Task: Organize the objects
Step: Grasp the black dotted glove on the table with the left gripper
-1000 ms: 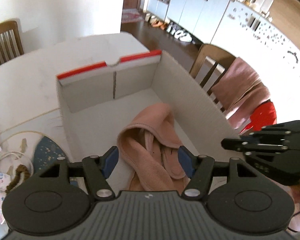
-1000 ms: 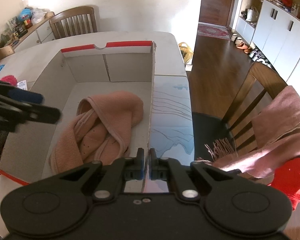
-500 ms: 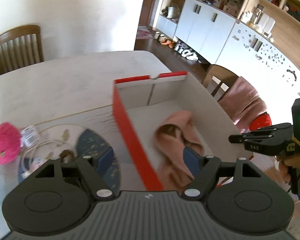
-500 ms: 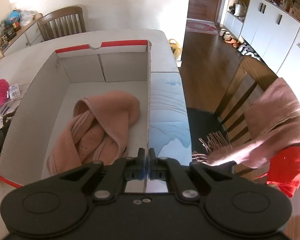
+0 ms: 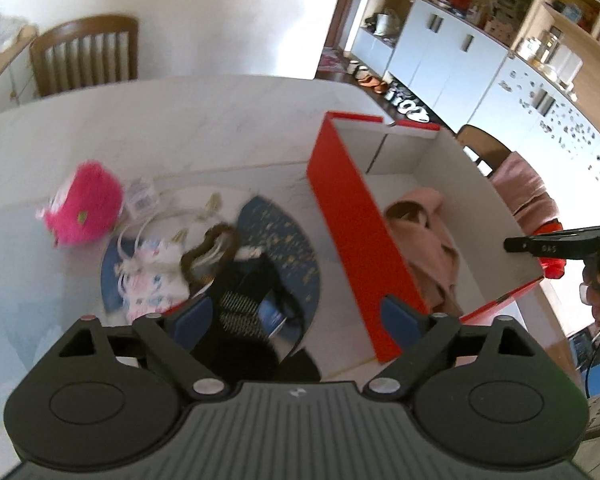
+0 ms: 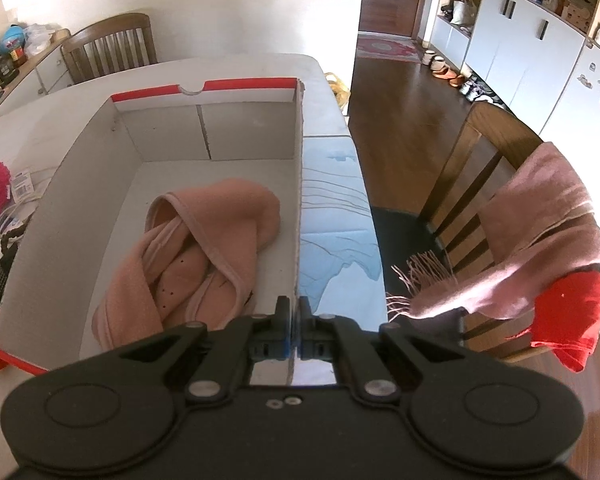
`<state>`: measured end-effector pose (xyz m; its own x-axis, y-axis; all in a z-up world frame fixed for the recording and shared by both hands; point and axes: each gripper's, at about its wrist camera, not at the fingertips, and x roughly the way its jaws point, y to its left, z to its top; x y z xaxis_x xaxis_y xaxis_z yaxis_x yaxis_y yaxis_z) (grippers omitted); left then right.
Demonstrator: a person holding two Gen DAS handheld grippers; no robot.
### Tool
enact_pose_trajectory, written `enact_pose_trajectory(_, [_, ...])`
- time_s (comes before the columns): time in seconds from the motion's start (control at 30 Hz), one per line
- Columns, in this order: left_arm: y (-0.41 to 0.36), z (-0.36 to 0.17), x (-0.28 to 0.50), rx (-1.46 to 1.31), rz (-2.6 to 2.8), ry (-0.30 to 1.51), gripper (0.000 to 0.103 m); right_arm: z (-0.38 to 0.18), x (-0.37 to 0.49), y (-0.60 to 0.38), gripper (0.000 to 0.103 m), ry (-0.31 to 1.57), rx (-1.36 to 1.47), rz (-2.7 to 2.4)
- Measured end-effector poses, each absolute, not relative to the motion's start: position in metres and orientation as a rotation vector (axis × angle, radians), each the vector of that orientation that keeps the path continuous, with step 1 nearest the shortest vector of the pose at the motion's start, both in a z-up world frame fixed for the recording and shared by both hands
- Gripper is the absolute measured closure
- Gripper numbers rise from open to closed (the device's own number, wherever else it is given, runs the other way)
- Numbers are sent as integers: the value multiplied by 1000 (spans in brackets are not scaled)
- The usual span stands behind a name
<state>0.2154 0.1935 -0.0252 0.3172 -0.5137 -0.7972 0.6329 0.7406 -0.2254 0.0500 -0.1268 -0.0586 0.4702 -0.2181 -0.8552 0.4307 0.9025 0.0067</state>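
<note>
A red cardboard box (image 5: 356, 216) with a white inside (image 6: 76, 168) stands on the table and holds a pink garment (image 6: 204, 256), which also shows in the left wrist view (image 5: 428, 236). My right gripper (image 6: 294, 332) is shut on the box's right wall (image 6: 300, 184) near its front corner. My left gripper (image 5: 296, 314) is open and empty, above a black garment (image 5: 244, 296) left of the box. A pink plush toy (image 5: 86, 204), a patterned cloth (image 5: 152, 280) and a brown hair tie (image 5: 210, 246) lie on a blue mat (image 5: 288, 240).
A chair (image 6: 480, 184) to the right of the table carries a pink scarf (image 6: 540, 240) and a red cloth (image 6: 572, 312). Another chair (image 5: 86, 56) stands at the table's far side. White cabinets (image 5: 440, 52) line the far wall.
My left gripper has pulled back out of the box and swung left over the pile of loose items. The right gripper has kept its hold on the box wall.
</note>
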Motion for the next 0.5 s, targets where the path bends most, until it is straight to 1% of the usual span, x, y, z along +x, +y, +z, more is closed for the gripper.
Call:
enact_pose_trajectory(0.03, [197, -30, 216, 128, -750, 1000, 1, -59, 50, -126, 101, 1008, 233, -406])
enact_pose_trajectory(0.07, [201, -35, 216, 119, -741, 1003, 0, -59, 51, -126, 101, 1008, 231, -410])
enact_pose_trajectory(0.4, [205, -76, 216, 204, -725, 993, 0, -61, 50, -122, 101, 1016, 230, -438])
enact_pose_trajectory(0.5, [204, -87, 218, 238, -736, 1024, 0, -62, 50, -121, 100, 1019, 229, -443])
